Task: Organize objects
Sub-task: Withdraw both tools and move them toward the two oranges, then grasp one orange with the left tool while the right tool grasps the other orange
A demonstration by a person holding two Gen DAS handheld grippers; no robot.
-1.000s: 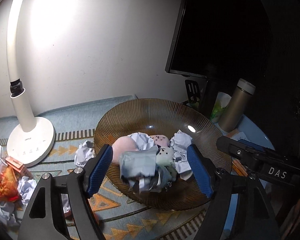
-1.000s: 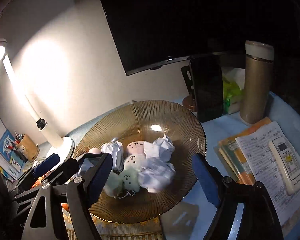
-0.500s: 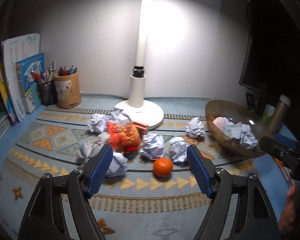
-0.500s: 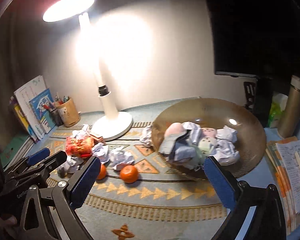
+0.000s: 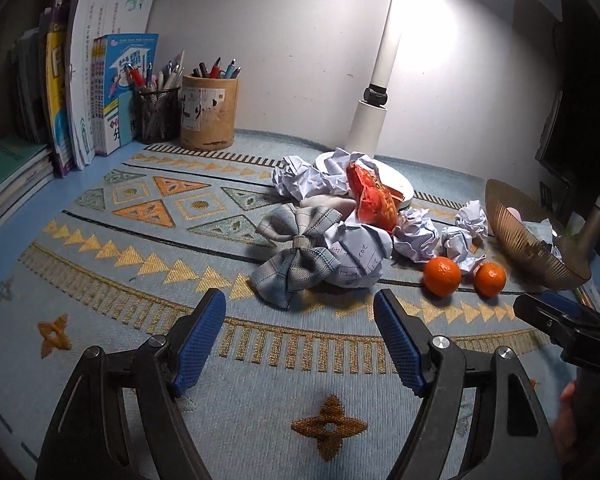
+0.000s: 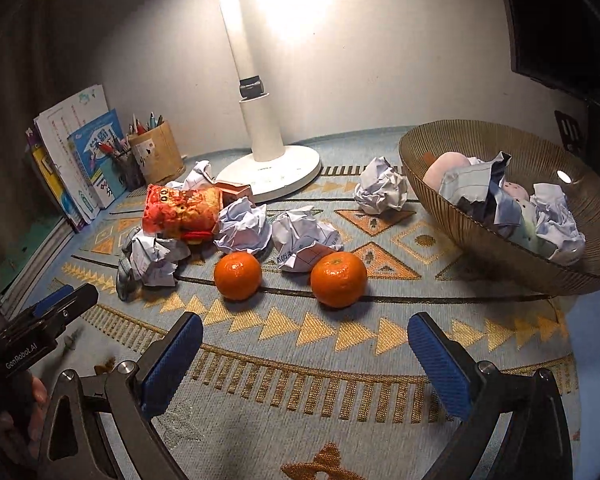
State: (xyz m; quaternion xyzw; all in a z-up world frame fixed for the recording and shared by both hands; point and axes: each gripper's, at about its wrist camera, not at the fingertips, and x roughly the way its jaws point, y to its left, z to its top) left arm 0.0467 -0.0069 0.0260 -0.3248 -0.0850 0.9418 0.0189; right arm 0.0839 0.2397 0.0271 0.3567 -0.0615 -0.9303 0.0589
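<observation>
Both tongs have pulled back from the bowl within the last second: a second ago each camera looked straight down into it, the left tongs hanging over a piece of cloth among the paper balls and soft toys, and now both look out across the patterned mat at what is left to sort. The left tongs are wide and hold nothing, and so are the right tongs — each pair of blue pads stands well apart with only mat between them. That suggests a drop into the bowl has just been finished and the next pick is being chosen. The bowl sits on the right of the surface, already carrying crumpled paper, a pink toy and other soft pieces. Still loose on the mat are a plaid bow, lying just ahead of the left tongs and touching a big paper ball; a red snack bag leaning among more paper balls by the lamp base; and two oranges, the left orange and the right orange, near the front of the pile. The right orange lies almost in line with the right tongs, the bow with the left ones, so these look like the likely next targets — though nothing is gripped yet. By the amount of clutter remaining, the job seems well under way, not near its end.
</observation>
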